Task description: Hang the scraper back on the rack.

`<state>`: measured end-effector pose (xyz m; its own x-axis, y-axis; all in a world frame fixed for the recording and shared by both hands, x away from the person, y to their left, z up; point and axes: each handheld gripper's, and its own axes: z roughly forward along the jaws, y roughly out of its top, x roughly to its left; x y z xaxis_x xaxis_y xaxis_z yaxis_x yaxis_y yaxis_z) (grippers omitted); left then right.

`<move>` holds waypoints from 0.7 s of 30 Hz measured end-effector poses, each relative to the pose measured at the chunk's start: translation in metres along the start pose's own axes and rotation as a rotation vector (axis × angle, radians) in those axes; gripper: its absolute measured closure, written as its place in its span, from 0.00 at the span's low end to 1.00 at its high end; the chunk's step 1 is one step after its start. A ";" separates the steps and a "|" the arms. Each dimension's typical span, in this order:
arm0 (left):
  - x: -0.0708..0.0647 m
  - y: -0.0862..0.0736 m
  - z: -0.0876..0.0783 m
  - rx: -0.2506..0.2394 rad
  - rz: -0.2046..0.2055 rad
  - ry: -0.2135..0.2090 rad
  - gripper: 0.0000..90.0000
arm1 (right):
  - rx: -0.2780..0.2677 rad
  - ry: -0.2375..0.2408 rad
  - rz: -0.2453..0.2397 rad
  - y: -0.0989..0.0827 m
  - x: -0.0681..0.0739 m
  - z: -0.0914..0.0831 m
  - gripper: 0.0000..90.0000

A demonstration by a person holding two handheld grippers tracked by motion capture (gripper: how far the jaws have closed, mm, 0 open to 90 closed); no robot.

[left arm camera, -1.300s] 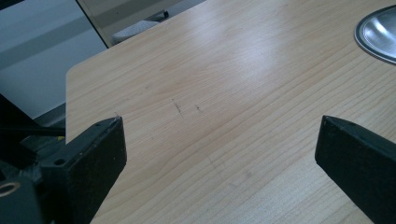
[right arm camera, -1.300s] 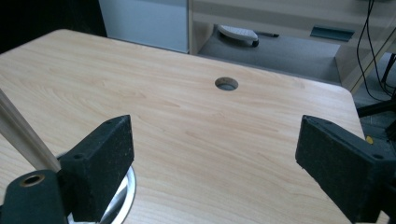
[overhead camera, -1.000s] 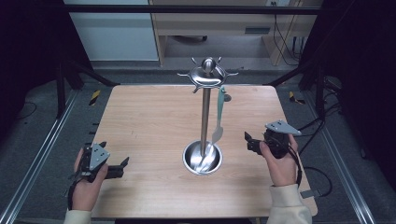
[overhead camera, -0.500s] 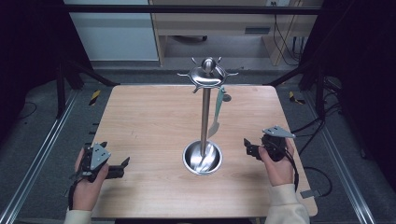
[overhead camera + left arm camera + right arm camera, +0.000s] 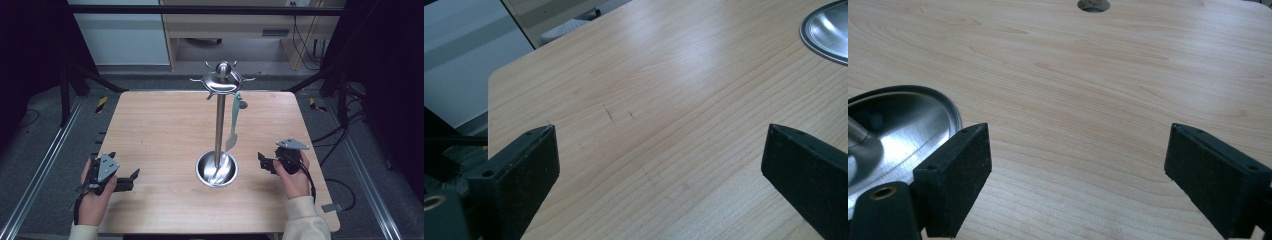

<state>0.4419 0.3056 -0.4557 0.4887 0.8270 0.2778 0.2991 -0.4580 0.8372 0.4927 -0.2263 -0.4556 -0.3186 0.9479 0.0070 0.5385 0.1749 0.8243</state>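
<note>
A light wooden tabletop [image 5: 160, 130] sits in a dark room, with grey floor around it and a pale cabinet behind.

The left gripper [image 5: 131, 178] rests near the front left corner of the tabletop, held in the person's left hand [image 5: 95, 192]. Its two black jaws are spread wide apart and hold nothing. In the left gripper view, bare wood lies between the jaws of the left gripper [image 5: 659, 165], and the rim of the round base [image 5: 826, 30] peeks in at the top right, well away from the jaws.

The right gripper [image 5: 261, 161] sits near the front right part of the tabletop, in the person's right hand [image 5: 292, 172]. Its jaws are also spread wide and hold nothing. In the right gripper view, the shiny base [image 5: 903, 125] lies just beside one jaw, outside the gap of the right gripper [image 5: 1075, 165]; whether they touch cannot be told.

Between the two grippers stands a metal stand [image 5: 218, 125]. Its round base [image 5: 216, 169] is a little toward the front edge from the middle of the tabletop. A straight pole rises to a top plate with small hooks [image 5: 221, 80]. A pale green tool [image 5: 233, 122] hangs from one hook, on the side of the right gripper, and reaches down close to the base.

A small round hole [image 5: 243, 104] is in the wood near the back edge.
</note>
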 end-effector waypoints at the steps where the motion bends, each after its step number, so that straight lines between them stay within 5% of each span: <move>1: 0.000 0.000 0.000 0.000 0.001 0.000 0.02 | 0.000 0.003 -0.002 -0.001 0.000 0.001 0.13; 21: -0.002 0.000 0.003 0.014 0.014 -0.008 0.02 | -0.039 -0.002 -0.067 -0.009 0.004 0.017 0.15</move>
<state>0.4432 0.3030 -0.4574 0.4996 0.8180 0.2852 0.3038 -0.4738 0.8266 0.4996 -0.2198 -0.4730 -0.3513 0.9349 -0.0503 0.4851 0.2277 0.8443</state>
